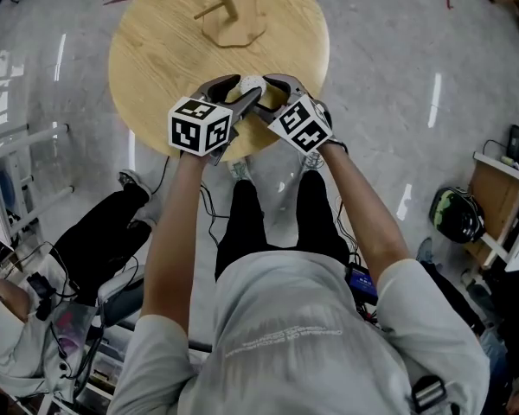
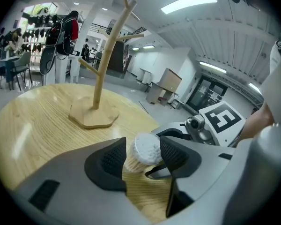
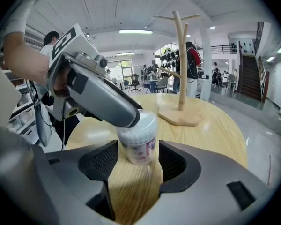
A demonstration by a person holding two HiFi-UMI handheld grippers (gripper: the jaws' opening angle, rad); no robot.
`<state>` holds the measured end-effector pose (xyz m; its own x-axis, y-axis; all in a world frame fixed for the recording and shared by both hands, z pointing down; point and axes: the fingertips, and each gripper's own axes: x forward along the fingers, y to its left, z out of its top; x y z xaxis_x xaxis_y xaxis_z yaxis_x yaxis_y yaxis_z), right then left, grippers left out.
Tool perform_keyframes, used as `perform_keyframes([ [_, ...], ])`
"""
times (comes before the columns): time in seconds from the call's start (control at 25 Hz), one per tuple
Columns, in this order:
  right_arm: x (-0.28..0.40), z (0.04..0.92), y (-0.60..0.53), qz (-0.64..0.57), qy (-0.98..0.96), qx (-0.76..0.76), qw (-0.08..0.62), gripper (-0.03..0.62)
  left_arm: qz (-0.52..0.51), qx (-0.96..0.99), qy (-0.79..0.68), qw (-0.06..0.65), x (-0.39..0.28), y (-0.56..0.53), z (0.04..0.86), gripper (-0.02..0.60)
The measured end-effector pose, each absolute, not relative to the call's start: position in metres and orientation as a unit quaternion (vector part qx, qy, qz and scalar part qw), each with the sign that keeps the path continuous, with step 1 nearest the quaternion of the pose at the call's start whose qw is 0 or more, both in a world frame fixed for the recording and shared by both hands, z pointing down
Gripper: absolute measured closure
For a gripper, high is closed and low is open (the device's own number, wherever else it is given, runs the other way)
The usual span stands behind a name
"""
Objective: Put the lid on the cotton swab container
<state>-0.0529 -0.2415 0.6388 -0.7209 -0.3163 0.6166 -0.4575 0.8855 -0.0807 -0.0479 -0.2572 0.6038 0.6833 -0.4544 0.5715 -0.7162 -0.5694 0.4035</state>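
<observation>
Two tools bracket one cotton swab container (image 3: 138, 142) on the round wooden table (image 3: 215, 125).
Left tool (image 2: 144, 159) straddles its top and right tool (image 3: 133, 162) its lower body; both sets of jaws stand apart, pads close beside it without clamping. It stands upright on the table's near half.

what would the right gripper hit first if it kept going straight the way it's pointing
The cotton swab container, standing on the wooden table between the parted jaws of the right gripper. The left gripper reaches over its top and might be brushed too.
</observation>
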Motion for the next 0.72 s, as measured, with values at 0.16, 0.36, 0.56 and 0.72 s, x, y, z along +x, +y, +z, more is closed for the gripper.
perform_keyframes([
  [0.16,-0.035,0.632,-0.235,0.118,-0.91,0.216,0.333,0.301,0.206,0.863,-0.349,0.302,-0.06,-0.257,0.597,0.328],
  [0.36,0.004,0.6,-0.245,0.131,-0.895,0.265,0.335,0.309,0.191,0.868,-0.358,0.285,-0.073,-0.261,0.57,0.331],
  [0.56,0.049,0.53,-0.274,0.128,-0.878,0.344,0.307,0.436,0.208,0.886,-0.351,0.221,-0.087,-0.262,0.523,0.44],
  [0.72,0.064,0.461,-0.289,0.07,-0.875,0.386,0.284,0.545,0.202,0.89,-0.374,0.168,-0.102,-0.265,0.478,0.56],
])
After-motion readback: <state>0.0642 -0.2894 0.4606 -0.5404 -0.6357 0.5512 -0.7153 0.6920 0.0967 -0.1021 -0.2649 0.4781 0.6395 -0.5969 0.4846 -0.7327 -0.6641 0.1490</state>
